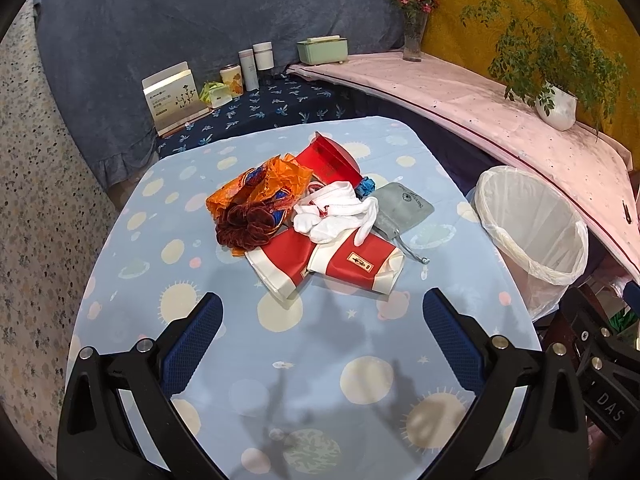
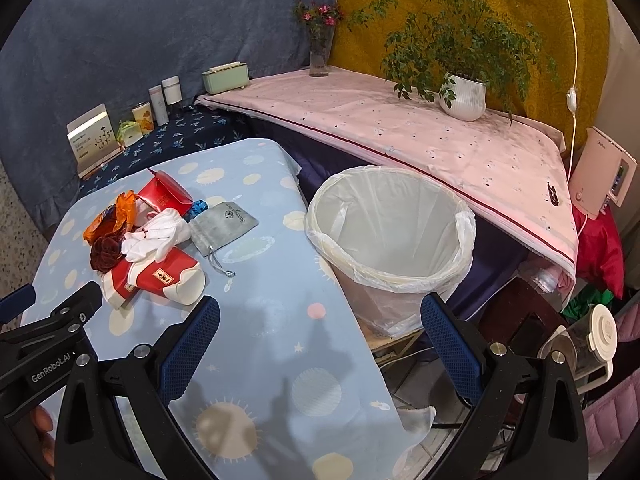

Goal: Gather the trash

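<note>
A heap of trash lies mid-table on the blue planet-print cloth (image 1: 304,352): an orange wrapper (image 1: 256,186), a dark red scrunchie (image 1: 244,228), white socks (image 1: 336,212), a grey pouch (image 1: 402,208), a red folded box (image 1: 330,158) and two red-and-white cartons (image 1: 352,266). The heap also shows in the right wrist view (image 2: 156,236). A white lined bin (image 1: 534,232) (image 2: 390,240) stands right of the table. My left gripper (image 1: 322,312) is open and empty, short of the cartons. My right gripper (image 2: 320,316) is open and empty, between table edge and bin.
Boxes, cans and a green tissue box (image 1: 322,50) stand on the dark shelf behind. A pink-covered ledge (image 2: 400,132) holds a flower vase (image 2: 319,52) and a potted plant (image 2: 464,96). A white appliance (image 2: 604,176) and a jug (image 2: 588,340) are at right.
</note>
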{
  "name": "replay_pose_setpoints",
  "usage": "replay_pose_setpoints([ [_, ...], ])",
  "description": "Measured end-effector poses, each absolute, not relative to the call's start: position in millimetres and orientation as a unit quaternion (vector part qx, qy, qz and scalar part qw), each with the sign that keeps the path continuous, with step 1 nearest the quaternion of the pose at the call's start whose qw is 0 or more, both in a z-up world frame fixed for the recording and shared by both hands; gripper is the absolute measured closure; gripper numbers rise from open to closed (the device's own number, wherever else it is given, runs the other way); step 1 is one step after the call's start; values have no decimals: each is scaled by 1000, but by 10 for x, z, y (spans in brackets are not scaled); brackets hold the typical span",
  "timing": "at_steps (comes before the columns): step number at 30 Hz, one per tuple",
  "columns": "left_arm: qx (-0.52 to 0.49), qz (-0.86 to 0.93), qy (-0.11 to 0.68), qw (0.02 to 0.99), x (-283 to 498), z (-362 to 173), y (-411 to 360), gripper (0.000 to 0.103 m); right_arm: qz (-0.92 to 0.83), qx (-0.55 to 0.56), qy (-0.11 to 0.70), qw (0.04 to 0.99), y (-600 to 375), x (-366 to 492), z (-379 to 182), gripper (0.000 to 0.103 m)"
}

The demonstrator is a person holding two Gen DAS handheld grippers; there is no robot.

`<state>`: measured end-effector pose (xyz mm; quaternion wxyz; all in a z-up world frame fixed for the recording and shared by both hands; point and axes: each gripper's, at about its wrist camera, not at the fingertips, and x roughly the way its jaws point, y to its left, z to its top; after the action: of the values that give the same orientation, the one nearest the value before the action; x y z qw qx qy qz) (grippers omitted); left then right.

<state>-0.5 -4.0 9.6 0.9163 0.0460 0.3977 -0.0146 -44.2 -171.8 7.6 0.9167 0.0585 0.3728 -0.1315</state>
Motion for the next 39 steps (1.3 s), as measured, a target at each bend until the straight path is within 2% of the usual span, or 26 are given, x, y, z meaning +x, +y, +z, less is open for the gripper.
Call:
replay_pose_setpoints([
  [39,56,-15,395,917,-48,33,-117,7,-132,66,373,916,-1742,-445,50,7],
])
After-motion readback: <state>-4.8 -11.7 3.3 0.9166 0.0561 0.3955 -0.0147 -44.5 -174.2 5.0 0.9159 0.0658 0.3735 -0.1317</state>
